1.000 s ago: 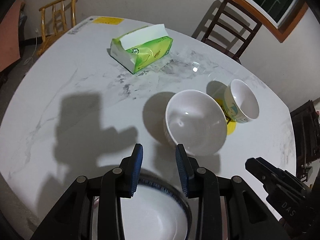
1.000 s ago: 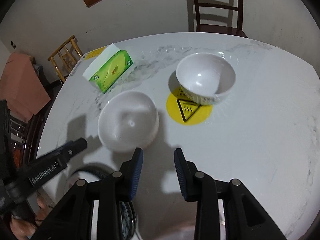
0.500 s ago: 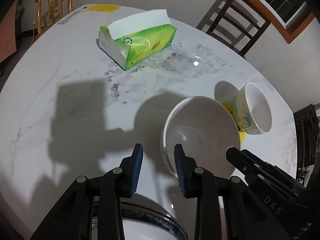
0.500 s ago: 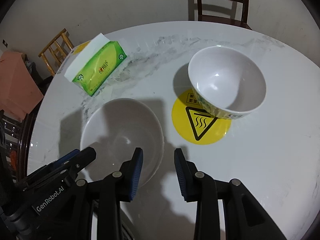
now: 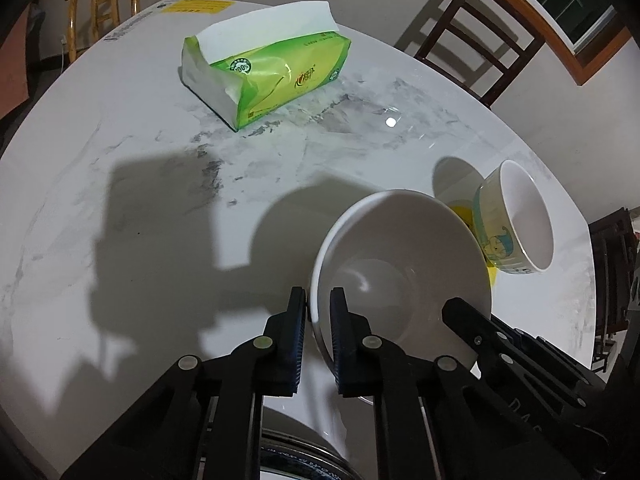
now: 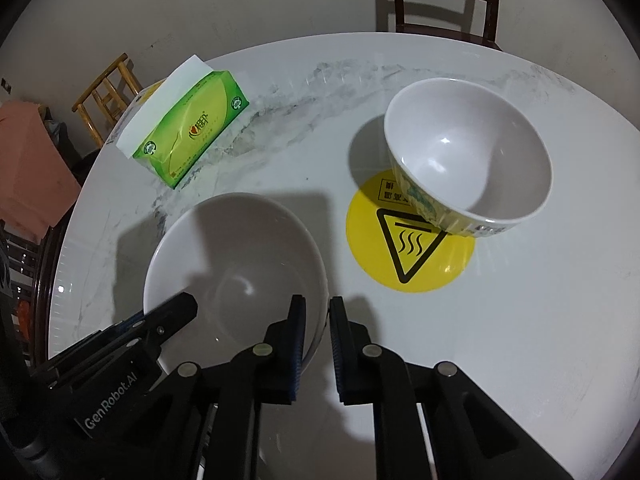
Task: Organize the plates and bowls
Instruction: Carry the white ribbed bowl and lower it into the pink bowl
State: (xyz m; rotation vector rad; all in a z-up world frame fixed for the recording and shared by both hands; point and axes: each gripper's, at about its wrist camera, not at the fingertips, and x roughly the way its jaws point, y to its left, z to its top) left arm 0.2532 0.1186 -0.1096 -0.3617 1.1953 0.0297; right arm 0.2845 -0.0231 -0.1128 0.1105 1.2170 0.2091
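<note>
Both tongs (image 5: 318, 304) (image 6: 317, 306) pinch opposite rims of white bowl (image 6: 240, 256).

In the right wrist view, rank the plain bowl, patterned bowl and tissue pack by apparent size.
1. Plain bowl, nearest the camera, which inflates it.
2. Patterned bowl, close behind; true order is unsure.
3. Tissue pack, farthest.

White marble worktop (image 6: 520, 320): plain white bowl (image 6: 240, 248), patterned bowl (image 6: 468, 152) on yellow hot-surface sticker (image 6: 412, 256), green tissue pack (image 6: 192, 128)
</note>
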